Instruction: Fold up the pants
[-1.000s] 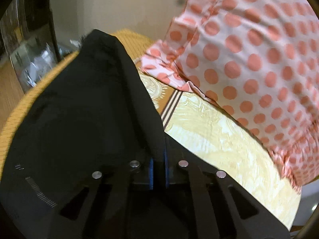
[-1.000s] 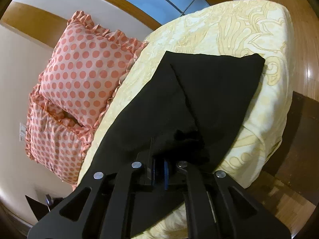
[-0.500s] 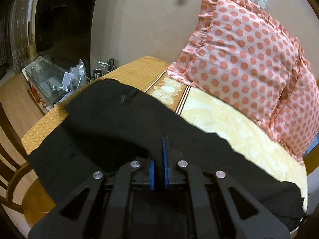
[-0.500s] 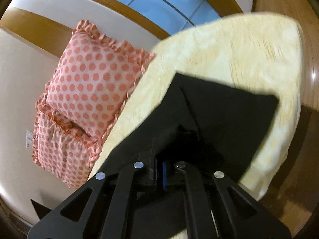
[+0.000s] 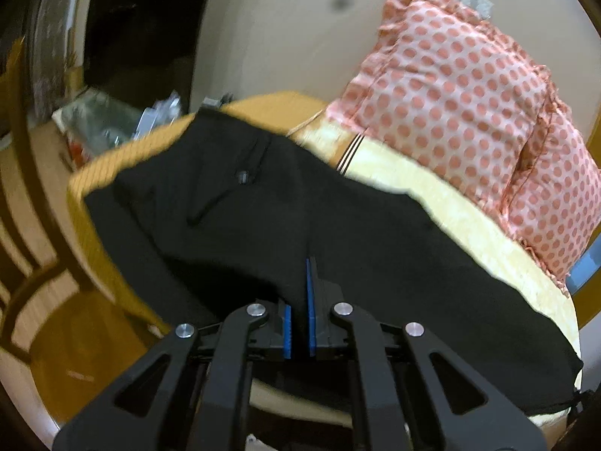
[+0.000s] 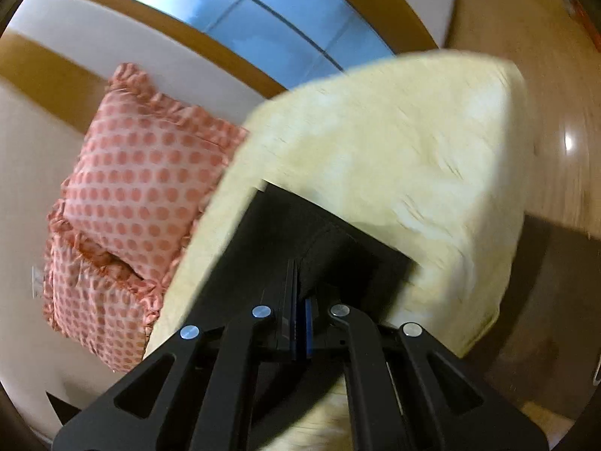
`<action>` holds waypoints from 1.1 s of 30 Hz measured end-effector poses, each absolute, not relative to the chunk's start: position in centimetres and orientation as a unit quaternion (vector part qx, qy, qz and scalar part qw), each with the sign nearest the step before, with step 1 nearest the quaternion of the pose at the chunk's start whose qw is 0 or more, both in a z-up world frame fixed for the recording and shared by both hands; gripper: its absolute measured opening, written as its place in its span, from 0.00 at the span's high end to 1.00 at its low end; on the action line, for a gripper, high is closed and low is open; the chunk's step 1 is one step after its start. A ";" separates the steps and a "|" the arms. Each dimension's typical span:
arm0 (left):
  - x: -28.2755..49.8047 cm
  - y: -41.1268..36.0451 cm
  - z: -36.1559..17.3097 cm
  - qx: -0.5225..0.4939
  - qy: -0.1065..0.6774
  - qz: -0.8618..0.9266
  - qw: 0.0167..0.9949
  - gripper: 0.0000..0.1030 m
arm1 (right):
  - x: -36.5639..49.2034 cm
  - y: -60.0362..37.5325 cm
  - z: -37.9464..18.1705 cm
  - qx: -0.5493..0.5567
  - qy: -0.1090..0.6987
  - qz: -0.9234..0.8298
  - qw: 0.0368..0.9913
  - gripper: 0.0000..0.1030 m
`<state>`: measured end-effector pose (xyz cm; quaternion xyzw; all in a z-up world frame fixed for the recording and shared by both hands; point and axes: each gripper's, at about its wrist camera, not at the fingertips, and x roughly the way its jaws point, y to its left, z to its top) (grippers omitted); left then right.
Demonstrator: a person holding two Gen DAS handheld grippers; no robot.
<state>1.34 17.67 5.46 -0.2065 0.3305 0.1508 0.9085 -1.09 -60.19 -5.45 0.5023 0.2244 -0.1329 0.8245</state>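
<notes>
Black pants (image 5: pixel 375 248) lie stretched across a yellow patterned bed (image 5: pixel 469 233). The waist end with a button is at the left in the left wrist view. My left gripper (image 5: pixel 298 300) is shut on the near edge of the pants. In the right wrist view the pants (image 6: pixel 300 233) show as a dark strip on the bed (image 6: pixel 394 150). My right gripper (image 6: pixel 298 300) is shut on the pants fabric at the other end. Both views are blurred by motion.
Two pink polka-dot pillows (image 5: pixel 469 94) lean on the wall behind the bed and also show in the right wrist view (image 6: pixel 142 180). A dark TV (image 5: pixel 142 30) and a cluttered glass shelf (image 5: pixel 105 124) stand left. A wooden chair (image 5: pixel 30 263) is near left. Wooden floor (image 6: pixel 556 112) lies right.
Both grippers have pulled back and spread the pants out along the bed. The bunched, lifted fabric now lies flatter and longer. Both stay shut on the fabric.
</notes>
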 end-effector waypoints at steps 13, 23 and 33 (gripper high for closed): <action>0.5 23.2 4.1 -0.330 0.293 0.156 0.884 0.57 | -0.9 -60.0 -5.1 0.490 0.226 -0.139 0.830 0.97; 1.8 25.8 5.5 -0.337 0.297 0.148 0.881 0.94 | 0.0 -59.9 -3.0 0.460 0.216 -0.119 0.853 0.97; -1.3 26.9 1.8 -0.362 0.308 0.167 0.864 0.84 | -1.4 -60.0 -5.1 0.467 0.227 -0.146 0.842 0.98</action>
